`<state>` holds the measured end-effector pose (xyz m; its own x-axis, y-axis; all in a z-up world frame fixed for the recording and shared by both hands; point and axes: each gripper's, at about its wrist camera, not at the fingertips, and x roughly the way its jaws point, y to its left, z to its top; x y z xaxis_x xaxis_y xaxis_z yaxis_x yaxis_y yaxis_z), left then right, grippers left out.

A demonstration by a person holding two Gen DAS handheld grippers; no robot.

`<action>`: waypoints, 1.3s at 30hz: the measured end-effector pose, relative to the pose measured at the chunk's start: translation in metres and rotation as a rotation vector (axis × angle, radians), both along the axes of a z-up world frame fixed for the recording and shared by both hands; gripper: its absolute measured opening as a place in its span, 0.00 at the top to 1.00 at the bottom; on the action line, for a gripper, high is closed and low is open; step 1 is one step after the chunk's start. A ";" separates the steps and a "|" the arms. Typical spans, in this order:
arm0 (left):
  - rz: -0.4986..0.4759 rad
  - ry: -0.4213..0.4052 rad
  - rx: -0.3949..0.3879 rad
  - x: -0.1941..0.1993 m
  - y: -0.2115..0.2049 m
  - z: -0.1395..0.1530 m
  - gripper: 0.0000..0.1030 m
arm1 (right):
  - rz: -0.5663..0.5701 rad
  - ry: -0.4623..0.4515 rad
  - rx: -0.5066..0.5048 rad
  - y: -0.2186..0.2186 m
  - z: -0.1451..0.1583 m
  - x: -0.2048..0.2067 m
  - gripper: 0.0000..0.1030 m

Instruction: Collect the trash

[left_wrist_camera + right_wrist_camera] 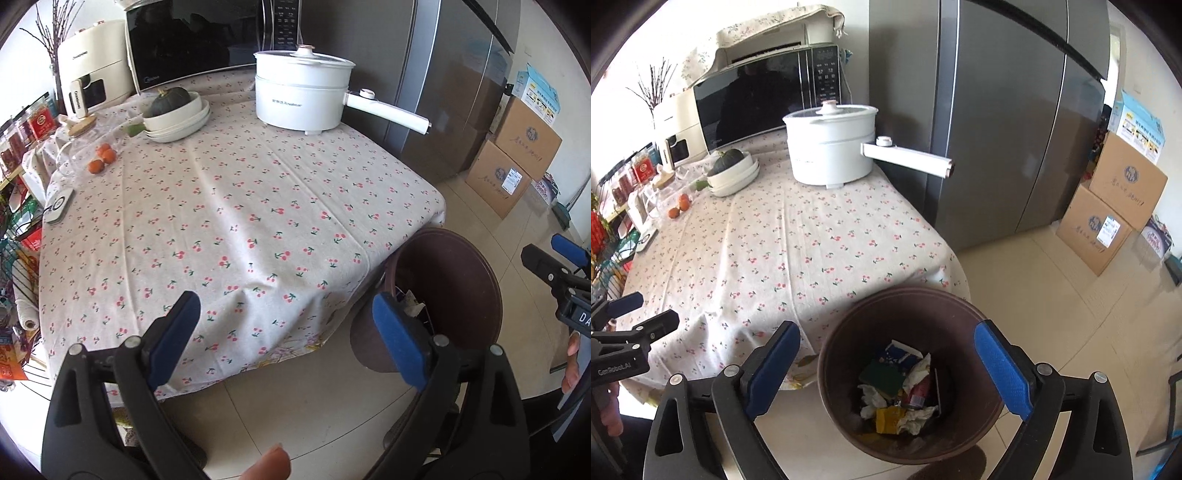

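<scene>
The round dark brown plastic trash bin (908,373) stands on the pale tiled floor (1052,314), just beside the near corner of the table with the white cherry-print tablecloth (798,251). Inside it lie crumpled white paper, a green pad, a yellow wrapper and blue-white packaging (899,384). The right gripper (886,373) hangs above the bin mouth, its blue-padded fingers wide apart and holding nothing. The left gripper (288,339) is over the table's front edge, fingers also spread wide and empty. The middle of the cloth is bare; a white electric pot with a long handle (303,92) stands at the far edge, near the grey refrigerator (997,129). Brown cardboard boxes (1108,206) stand on the floor well apart from the bin.
</scene>
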<state>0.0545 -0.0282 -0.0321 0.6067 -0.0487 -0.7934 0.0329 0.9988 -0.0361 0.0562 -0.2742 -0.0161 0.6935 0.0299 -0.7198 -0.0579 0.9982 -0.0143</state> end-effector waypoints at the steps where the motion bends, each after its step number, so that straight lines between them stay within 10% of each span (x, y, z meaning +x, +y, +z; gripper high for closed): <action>1: 0.009 -0.009 0.003 -0.005 0.003 0.002 0.08 | -0.002 -0.025 -0.009 0.003 0.004 -0.006 0.04; 16: 0.129 -0.250 0.032 -0.073 0.023 0.040 0.01 | -0.003 -0.244 -0.054 0.039 0.038 -0.079 0.00; 39: 0.146 -0.269 0.027 -0.073 0.019 0.039 0.01 | -0.012 -0.242 -0.055 0.043 0.030 -0.072 0.00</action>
